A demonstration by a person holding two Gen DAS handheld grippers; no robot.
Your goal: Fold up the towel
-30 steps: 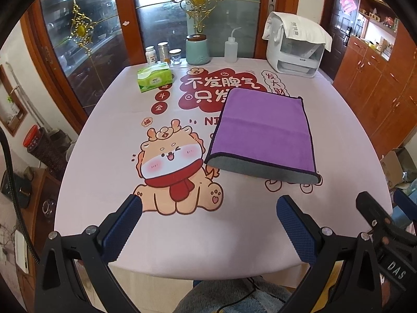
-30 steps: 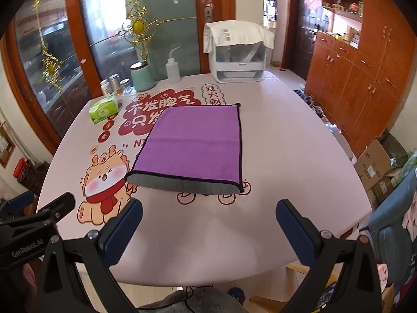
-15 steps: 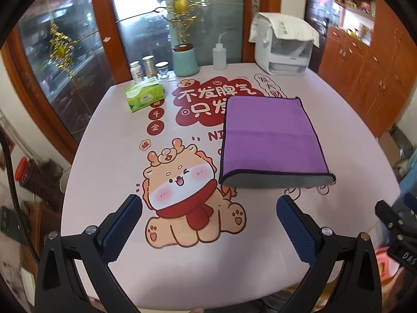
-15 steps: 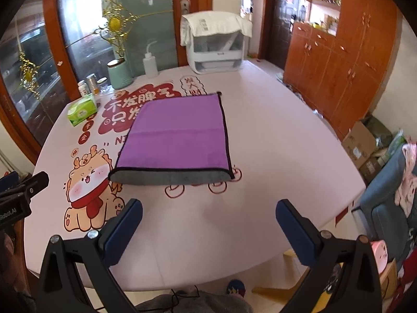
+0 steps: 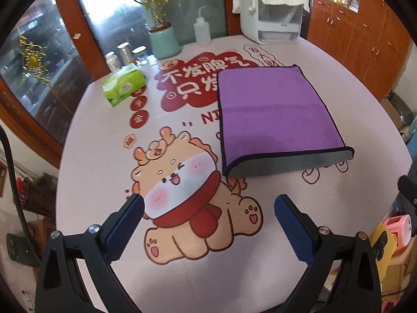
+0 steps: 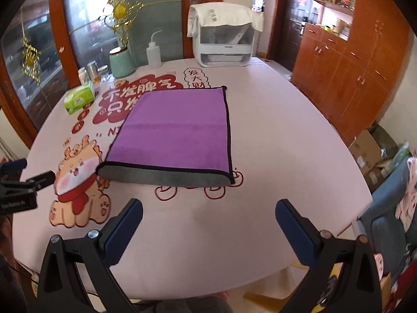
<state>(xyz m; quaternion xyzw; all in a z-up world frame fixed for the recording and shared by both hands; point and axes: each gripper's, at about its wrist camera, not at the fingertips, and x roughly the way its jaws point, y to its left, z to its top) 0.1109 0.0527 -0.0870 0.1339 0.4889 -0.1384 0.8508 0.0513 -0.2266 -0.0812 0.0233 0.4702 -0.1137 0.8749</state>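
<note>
Both grippers are closer to the table than a second ago. The left gripper (image 5: 208, 210) now sits lower over the cartoon dragon print (image 5: 192, 195), so the folded purple microfibre towel with the grey underside (image 5: 273, 114) looks nearer. The right gripper (image 6: 208, 214) has swung a bit left and forward toward the towel's grey near edge.

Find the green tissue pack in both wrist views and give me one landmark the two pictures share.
Left wrist view: the green tissue pack lies upper left on the table, left of the purple towel and in front of the small jars.
Right wrist view: the green tissue pack sits far left, also left of the purple towel.
Shared landmark: the teal pot at the table's far edge, beyond the pack.
</note>
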